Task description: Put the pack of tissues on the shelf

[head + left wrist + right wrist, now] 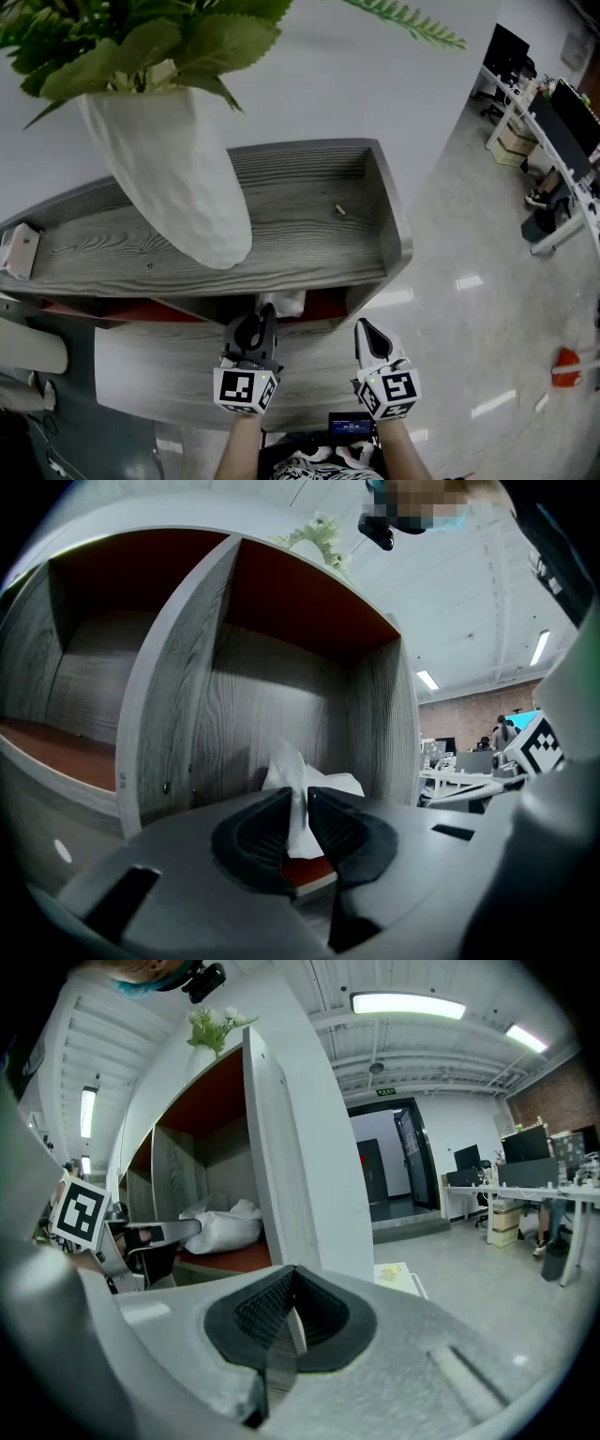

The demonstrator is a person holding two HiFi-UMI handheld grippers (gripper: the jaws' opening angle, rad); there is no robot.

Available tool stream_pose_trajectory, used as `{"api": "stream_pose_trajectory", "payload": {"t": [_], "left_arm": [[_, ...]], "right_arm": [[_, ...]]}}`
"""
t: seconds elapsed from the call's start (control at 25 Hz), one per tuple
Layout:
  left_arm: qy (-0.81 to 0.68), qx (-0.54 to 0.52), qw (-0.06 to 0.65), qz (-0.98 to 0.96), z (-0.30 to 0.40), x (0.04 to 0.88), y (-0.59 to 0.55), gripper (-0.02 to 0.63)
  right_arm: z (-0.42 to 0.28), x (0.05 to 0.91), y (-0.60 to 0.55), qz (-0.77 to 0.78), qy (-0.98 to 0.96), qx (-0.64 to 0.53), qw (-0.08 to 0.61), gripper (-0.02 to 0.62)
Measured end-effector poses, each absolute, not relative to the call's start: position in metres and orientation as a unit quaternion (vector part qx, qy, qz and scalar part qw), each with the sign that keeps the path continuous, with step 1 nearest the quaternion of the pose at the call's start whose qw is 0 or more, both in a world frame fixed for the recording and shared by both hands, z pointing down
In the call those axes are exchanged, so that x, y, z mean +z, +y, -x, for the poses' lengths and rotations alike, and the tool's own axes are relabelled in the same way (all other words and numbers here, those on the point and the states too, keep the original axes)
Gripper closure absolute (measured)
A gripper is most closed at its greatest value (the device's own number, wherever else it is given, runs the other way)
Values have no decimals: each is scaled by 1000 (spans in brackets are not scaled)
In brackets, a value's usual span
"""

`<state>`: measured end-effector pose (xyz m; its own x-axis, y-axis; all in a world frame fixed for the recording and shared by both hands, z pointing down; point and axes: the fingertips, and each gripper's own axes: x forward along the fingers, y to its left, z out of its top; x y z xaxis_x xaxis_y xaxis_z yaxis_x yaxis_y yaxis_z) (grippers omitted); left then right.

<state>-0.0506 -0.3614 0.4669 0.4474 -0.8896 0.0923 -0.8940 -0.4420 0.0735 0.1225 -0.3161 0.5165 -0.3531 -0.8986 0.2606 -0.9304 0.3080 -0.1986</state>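
A person's left gripper (260, 319) is reaching level into the open compartment of a grey wood-grain shelf (309, 220), where the pack of tissues (286, 302) is lying on the red floor (234, 1258) of the compartment, close to its front edge. In the left gripper view the jaws of the left gripper (298, 803) are standing only slightly apart, a white fold of the pack of tissues (330, 783) rising between them – a thin dark gap is showing against the right-hand pad, so the pads are not pressing on it.

The right gripper (368, 330) is hanging just beside the left one, outside the shelf and pointing a little downward. Its own view shows the right gripper (291, 1283) with its jaws pressed together and nothing between them, the pack of tissues (225, 1227) sitting as a crumpled white bundle deeper inside the unit.

A white ribbed vase (169, 169) holding a green plant (141, 42) is standing on the top board – office desks (553, 122) are lining the far side of the room.
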Motion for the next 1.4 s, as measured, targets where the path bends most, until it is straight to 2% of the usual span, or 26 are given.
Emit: {"api": "stream_pose_trajectory", "payload": {"t": [0.52, 1.12, 1.4], "left_arm": [[-516, 38, 68, -853, 52, 477, -349, 480], [-508, 25, 63, -859, 60, 461, -300, 480], [-504, 21, 63, -861, 70, 459, -268, 551]], "right_arm": [[-120, 509, -300, -573, -804, 152, 44, 591], [-105, 487, -253, -573, -809, 130, 32, 591], [-89, 477, -228, -568, -814, 118, 28, 591]]}}
